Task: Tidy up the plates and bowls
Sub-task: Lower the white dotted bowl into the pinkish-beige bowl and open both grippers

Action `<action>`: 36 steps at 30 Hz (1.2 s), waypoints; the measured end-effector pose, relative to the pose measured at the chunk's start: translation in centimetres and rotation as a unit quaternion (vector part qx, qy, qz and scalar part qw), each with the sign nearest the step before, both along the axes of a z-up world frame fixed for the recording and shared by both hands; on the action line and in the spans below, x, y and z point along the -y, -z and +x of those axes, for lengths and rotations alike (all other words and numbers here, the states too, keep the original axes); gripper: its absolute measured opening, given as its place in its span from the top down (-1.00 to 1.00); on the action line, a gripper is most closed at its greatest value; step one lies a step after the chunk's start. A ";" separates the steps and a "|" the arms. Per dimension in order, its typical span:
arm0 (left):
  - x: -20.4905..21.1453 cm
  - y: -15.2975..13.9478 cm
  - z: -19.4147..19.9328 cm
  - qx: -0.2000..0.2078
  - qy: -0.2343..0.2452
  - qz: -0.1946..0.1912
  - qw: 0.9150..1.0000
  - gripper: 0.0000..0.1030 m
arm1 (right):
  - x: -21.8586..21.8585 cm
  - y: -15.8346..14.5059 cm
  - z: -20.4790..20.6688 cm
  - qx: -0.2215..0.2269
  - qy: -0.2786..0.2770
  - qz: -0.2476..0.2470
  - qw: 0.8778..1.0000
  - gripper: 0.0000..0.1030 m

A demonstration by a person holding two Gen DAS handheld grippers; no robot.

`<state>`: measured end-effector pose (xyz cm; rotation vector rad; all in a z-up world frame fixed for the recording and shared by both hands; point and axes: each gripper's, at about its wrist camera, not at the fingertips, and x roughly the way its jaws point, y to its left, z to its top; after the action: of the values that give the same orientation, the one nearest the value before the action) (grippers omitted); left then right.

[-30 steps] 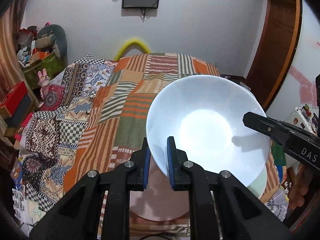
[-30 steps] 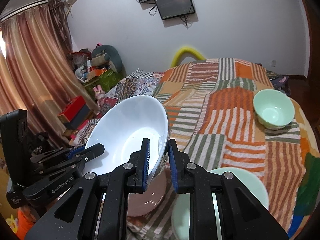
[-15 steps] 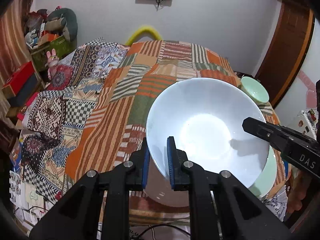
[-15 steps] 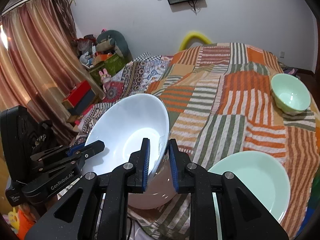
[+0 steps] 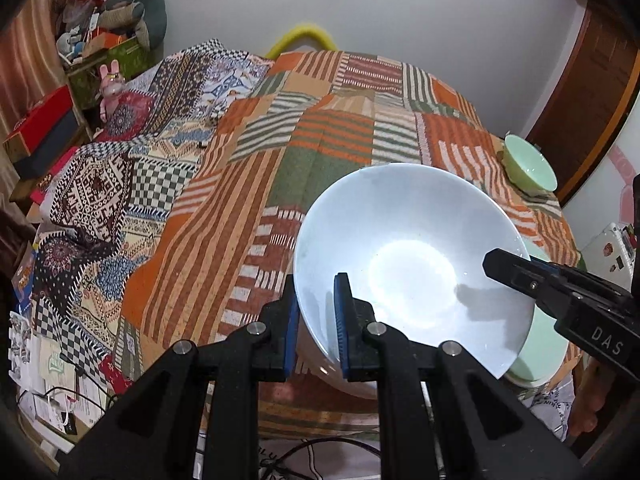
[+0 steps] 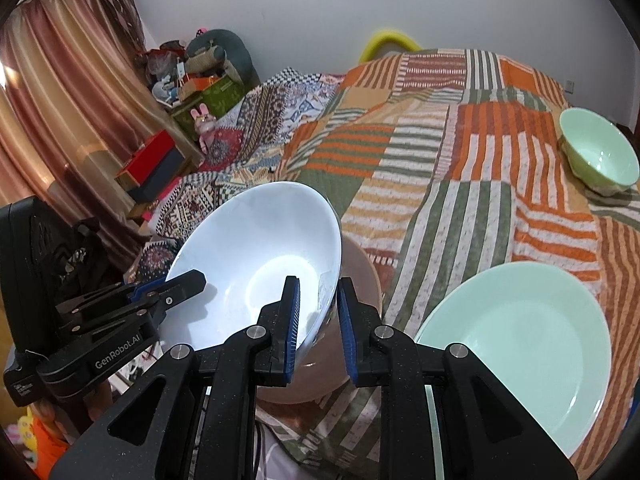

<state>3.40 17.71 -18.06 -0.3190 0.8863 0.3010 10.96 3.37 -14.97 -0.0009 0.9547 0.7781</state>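
The left gripper (image 5: 316,320) and right gripper (image 6: 318,320) each have their fingers clamped on opposite rims of the white bowl (image 5: 404,264), held above the pink bowl (image 6: 360,280) at the bed's near edge. Nesting appears unfinished. The green plate (image 6: 520,344) beside it and the green bowl (image 6: 598,156) at the right edge remain unsorted.

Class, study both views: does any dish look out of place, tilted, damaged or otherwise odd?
The white bowl is off the bed, tilted, its rim pinched by the left tool and the right tool, above a pink bowl. The green plate and green bowl sit level. No chips or spills show.
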 end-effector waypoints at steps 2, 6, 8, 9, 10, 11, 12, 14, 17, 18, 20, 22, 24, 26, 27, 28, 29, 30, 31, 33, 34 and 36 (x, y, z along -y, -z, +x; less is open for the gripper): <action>0.0 0.4 0.0 -0.005 0.000 -0.002 1.000 0.72 | -0.1 0.4 0.0 -0.005 0.000 -0.002 1.000 0.63; -0.2 1.5 0.2 -0.018 -0.002 -0.008 1.000 0.72 | -0.3 1.0 0.0 -0.014 0.000 -0.008 1.000 0.63; -0.2 2.0 0.2 -0.023 -0.002 -0.011 1.000 0.72 | -0.3 1.3 0.0 -0.017 -0.001 -0.012 1.000 0.63; -0.3 2.2 0.2 -0.025 -0.002 -0.012 1.000 0.72 | -0.4 1.4 0.0 -0.018 -0.001 -0.014 1.000 0.63; -0.4 2.5 0.3 -0.028 -0.002 -0.014 1.000 0.72 | -0.4 1.6 0.0 -0.019 -0.002 -0.016 1.000 0.63; -0.4 2.7 0.3 -0.031 -0.003 -0.015 0.999 0.72 | -0.4 1.7 0.0 -0.020 -0.002 -0.017 1.000 0.63; -0.4 2.9 0.4 -0.034 -0.003 -0.015 0.999 0.72 | -0.5 1.8 0.0 -0.021 -0.002 -0.018 1.000 0.63; -0.4 3.3 0.5 -0.039 -0.003 -0.015 0.999 0.72 | -0.5 2.0 0.0 -0.024 -0.003 -0.020 1.000 0.63; -0.5 3.6 0.6 -0.042 -0.004 -0.013 0.999 0.72 | -0.7 2.3 0.1 -0.026 -0.004 -0.023 0.999 0.63; -0.5 3.7 0.6 -0.043 -0.004 -0.011 0.999 0.72 | -0.7 2.4 0.1 -0.027 -0.005 -0.025 0.999 0.63; -0.6 3.7 0.7 -0.042 -0.004 -0.008 0.999 0.72 | -0.8 2.5 0.2 -0.028 -0.006 -0.026 0.999 0.63; -0.7 3.8 0.8 -0.042 -0.004 -0.006 0.999 0.72 | -0.8 2.7 0.4 -0.032 -0.007 -0.028 0.999 0.63; -0.8 3.9 0.9 -0.042 -0.004 -0.003 0.999 0.72 | -0.9 3.0 0.4 -0.035 -0.009 -0.030 0.999 0.63; -0.9 4.1 1.0 -0.044 -0.005 0.003 0.999 0.72 | -1.0 3.3 0.5 -0.040 -0.011 -0.033 0.999 0.63; -0.9 4.2 1.1 -0.045 -0.005 0.008 0.999 0.72 | -1.1 3.5 0.5 -0.043 -0.012 -0.035 0.998 0.63; -0.9 4.3 1.1 -0.046 -0.006 0.013 0.999 0.72 | -1.1 3.7 0.5 -0.048 -0.014 -0.037 0.998 0.63; -1.0 4.4 1.2 -0.045 -0.008 0.019 0.999 0.72 | -1.2 3.9 0.5 -0.051 -0.015 -0.037 0.998 0.63; -1.0 4.4 1.2 -0.046 -0.009 0.023 0.999 0.72 | -1.2 4.0 0.5 -0.051 -0.017 -0.036 0.998 0.63; -1.0 4.5 1.3 -0.048 -0.009 0.023 0.999 0.72 | -1.2 4.0 0.4 -0.050 -0.019 -0.037 0.998 0.63; -1.1 4.6 1.2 -0.047 -0.011 0.024 0.999 0.72 | -1.3 3.9 0.4 -0.045 -0.021 -0.040 0.998 0.63; -1.2 4.6 1.2 -0.047 -0.011 0.024 0.999 0.72 | -1.4 3.8 0.4 -0.044 -0.021 -0.040 0.998 0.63; -1.2 4.6 1.2 -0.047 -0.011 0.024 0.999 0.71 | -1.4 3.7 0.4 -0.041 -0.022 -0.041 0.998 0.63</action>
<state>4.65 18.90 -22.64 -0.2724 0.9669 0.3586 11.39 4.78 -18.72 -0.0613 1.0678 0.7838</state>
